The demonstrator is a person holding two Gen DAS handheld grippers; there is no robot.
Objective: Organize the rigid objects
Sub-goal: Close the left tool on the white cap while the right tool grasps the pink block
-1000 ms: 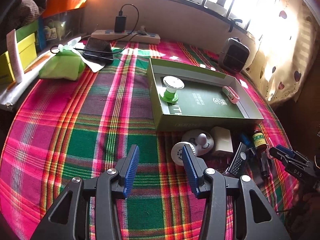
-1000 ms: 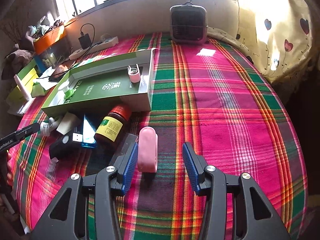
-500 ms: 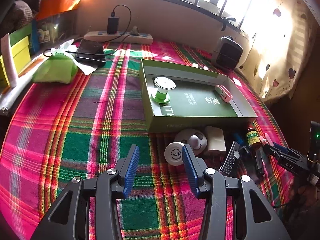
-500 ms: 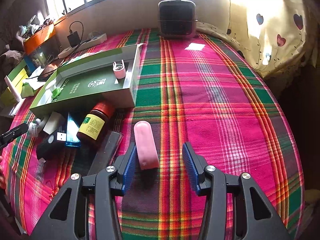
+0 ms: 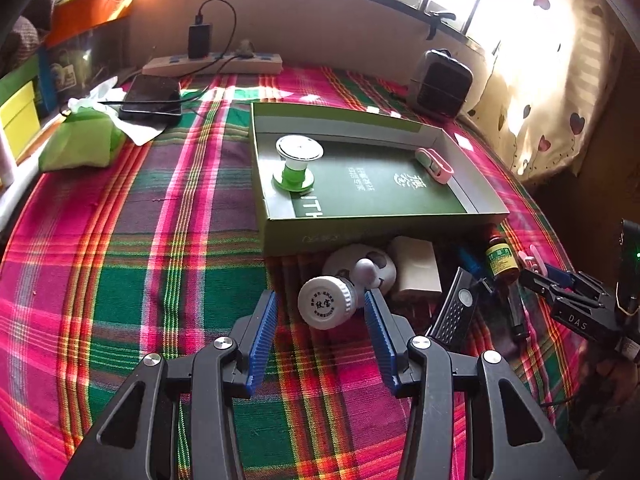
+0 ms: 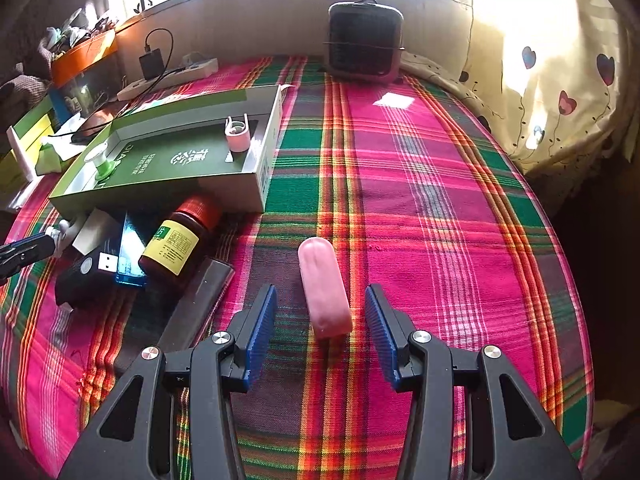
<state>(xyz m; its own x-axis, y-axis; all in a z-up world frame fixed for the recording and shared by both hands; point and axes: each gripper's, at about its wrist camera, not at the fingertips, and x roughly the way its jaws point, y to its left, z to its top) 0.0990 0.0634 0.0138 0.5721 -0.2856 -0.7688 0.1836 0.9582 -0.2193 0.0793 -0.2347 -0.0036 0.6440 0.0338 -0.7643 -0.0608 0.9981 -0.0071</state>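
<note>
My left gripper [image 5: 320, 312] is open, its jaws on either side of a white bottle [image 5: 327, 302] that lies with its cap toward me. My right gripper [image 6: 320, 312] is open around the near end of a pink case [image 6: 324, 286] lying on the plaid cloth. The green box [image 5: 376, 228] holds a green-and-white spool [image 5: 297, 160] and a pink clip [image 5: 434, 165]. In front of the box lie a white round gadget [image 5: 370, 270], a white adapter [image 5: 416, 274], a black remote [image 5: 456, 308] and a brown medicine bottle [image 6: 180, 240].
A small heater [image 6: 364, 38] stands at the back by the wall. A power strip [image 5: 212, 65], a phone [image 5: 152, 94] and a green pouch [image 5: 80, 142] lie at the back left. A USB stick [image 6: 86, 266] and a blue lighter [image 6: 130, 254] lie by the brown bottle.
My left gripper has moved right so the white bottle now sits between its jaws. My right gripper has shifted left until the pink case sits centred between its jaws.
</note>
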